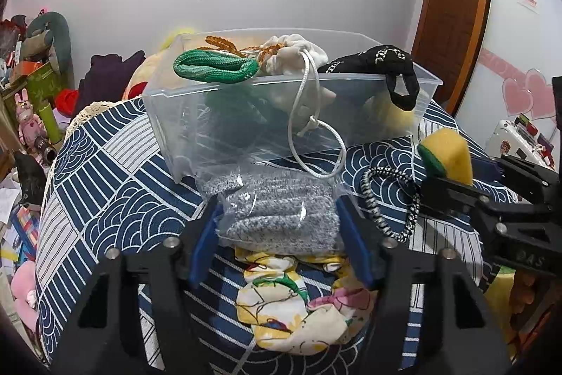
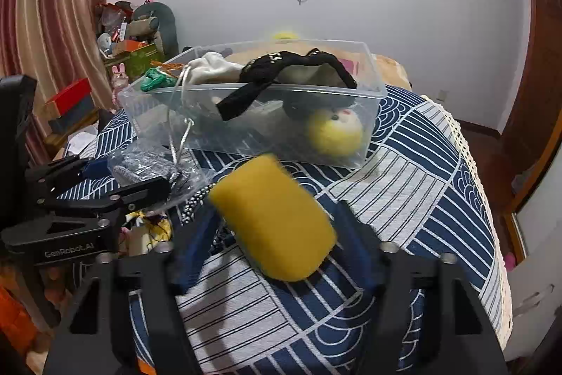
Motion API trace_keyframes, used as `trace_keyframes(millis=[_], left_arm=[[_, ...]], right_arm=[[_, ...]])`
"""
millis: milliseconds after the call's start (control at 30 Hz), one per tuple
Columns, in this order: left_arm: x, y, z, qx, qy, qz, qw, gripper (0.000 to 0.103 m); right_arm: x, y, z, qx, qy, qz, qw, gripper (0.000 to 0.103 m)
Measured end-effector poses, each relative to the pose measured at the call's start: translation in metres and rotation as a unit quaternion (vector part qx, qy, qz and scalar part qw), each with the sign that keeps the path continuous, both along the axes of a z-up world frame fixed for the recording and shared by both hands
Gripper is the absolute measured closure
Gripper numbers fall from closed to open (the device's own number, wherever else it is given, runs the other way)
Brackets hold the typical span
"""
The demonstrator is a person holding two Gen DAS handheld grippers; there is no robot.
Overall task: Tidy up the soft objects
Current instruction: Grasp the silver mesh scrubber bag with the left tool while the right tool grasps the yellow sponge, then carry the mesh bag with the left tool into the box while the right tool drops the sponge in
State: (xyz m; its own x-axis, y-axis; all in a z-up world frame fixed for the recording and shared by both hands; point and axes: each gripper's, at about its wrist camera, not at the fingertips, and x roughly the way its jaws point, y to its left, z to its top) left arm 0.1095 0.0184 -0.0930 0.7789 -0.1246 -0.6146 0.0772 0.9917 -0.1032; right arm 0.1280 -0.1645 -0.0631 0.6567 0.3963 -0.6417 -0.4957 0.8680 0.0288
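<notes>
A clear plastic bin [image 1: 426, 90] [image 2: 372, 94] stands on the blue patterned table. It holds a green knit piece [image 1: 214, 67], a white drawstring pouch [image 1: 298, 53], a black strap [image 1: 379, 62] and a yellow plush [image 2: 333, 132]. My left gripper [image 1: 277, 217] is shut on a clear bag of grey knit fabric [image 1: 281, 213] in front of the bin. My right gripper [image 2: 274, 220] is shut on a yellow sponge [image 2: 274, 217] with a green side [image 1: 446, 157], held above the table to the right of the left gripper.
A floral cloth [image 1: 302, 301] lies under the left gripper. A black-and-white braided cord [image 1: 390, 202] lies between the grippers. The pouch's white cord [image 1: 316, 143] hangs over the bin's front wall. Clutter and toys [image 1: 31, 83] stand left of the table.
</notes>
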Motion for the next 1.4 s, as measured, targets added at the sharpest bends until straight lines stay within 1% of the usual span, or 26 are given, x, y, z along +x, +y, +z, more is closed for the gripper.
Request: trace_keyframes(millis=[33,67,133,333,600,967,1067,1200,1400], left_arm=[[-0.002,0.001,0.001,-0.001,-0.004,-0.002,1.0,0.047],[-0.005,0.001,0.001,-0.002,-0.008,-0.004,1.0,0.049],[-0.012,0.0,0.003,0.006,-0.019,-0.002,0.9998,0.055],[-0.028,0.0,0.017,0.006,-0.037,0.002,0.9993,0.06],[-0.047,0.007,0.046,-0.001,-0.076,0.015,0.997,0.061],[-0.057,0.022,0.099,-0.016,-0.145,0.036,0.9887,0.061],[-0.053,0.028,0.111,-0.021,-0.159,0.043,0.9862,0.061],[-0.042,0.035,0.118,-0.031,-0.159,0.05,0.9855,0.061],[-0.016,0.038,0.12,-0.02,-0.164,0.058,0.9846,0.061]], right_arm=[[0.001,-0.001,0.0,0.001,0.001,0.0,1.0,0.052],[0.0,-0.002,0.0,0.001,-0.001,-0.002,1.0,0.053],[-0.003,-0.002,0.002,0.0,-0.008,-0.005,1.0,0.056],[-0.009,-0.006,0.015,0.008,-0.031,-0.01,0.999,0.057],[-0.01,-0.02,0.039,0.029,-0.058,-0.026,0.998,0.057],[-0.006,-0.022,0.071,0.034,-0.102,-0.032,0.994,0.057],[-0.001,-0.019,0.079,0.036,-0.116,-0.032,0.992,0.057],[0.008,-0.013,0.088,0.049,-0.125,-0.03,0.99,0.057],[0.02,0.003,0.094,0.048,-0.136,-0.024,0.989,0.057]])
